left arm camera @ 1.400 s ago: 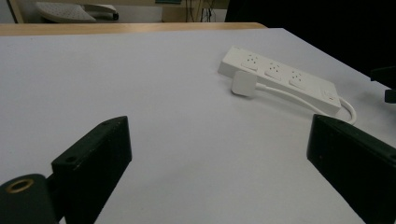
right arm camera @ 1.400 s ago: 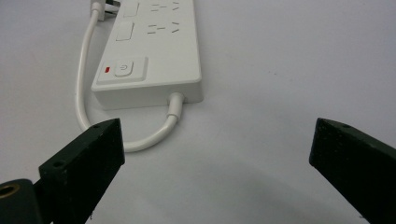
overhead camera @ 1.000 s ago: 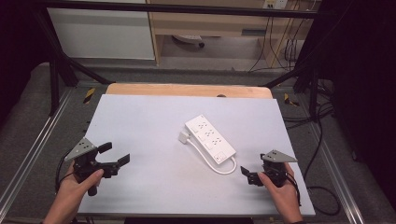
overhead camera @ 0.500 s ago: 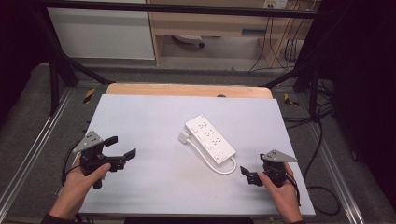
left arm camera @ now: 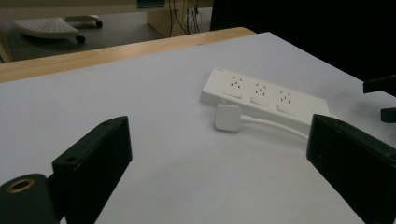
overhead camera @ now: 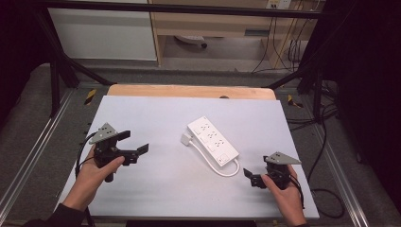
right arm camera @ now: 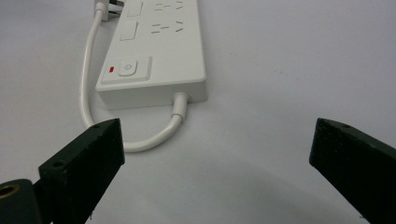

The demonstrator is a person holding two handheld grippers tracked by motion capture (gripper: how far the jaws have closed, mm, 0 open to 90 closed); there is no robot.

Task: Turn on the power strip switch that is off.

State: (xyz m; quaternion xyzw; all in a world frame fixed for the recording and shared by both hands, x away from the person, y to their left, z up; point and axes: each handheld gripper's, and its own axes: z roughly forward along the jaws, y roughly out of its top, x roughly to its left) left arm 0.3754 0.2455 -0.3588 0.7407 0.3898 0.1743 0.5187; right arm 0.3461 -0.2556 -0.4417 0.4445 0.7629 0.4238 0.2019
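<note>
The white power strip (overhead camera: 213, 140) lies flat near the middle of the pale grey table (overhead camera: 156, 118), set at a slant. Its white cable (overhead camera: 226, 169) leaves the near end, curls in a loop on the table surface and runs back along the strip's left side to the white plug (overhead camera: 186, 139), which lies just beside the strip. In the right gripper view, the switch with its red mark (right arm camera: 127, 68) sits at the end nearest my jaws.

My left gripper (overhead camera: 133, 143) is at the left side of the table, well apart from the strip, jaws spread wide and gripping nothing, aimed toward the plug. My right gripper (overhead camera: 249, 176) is near the cable loop, jaws likewise released and empty, not touching cable or strip.
</note>
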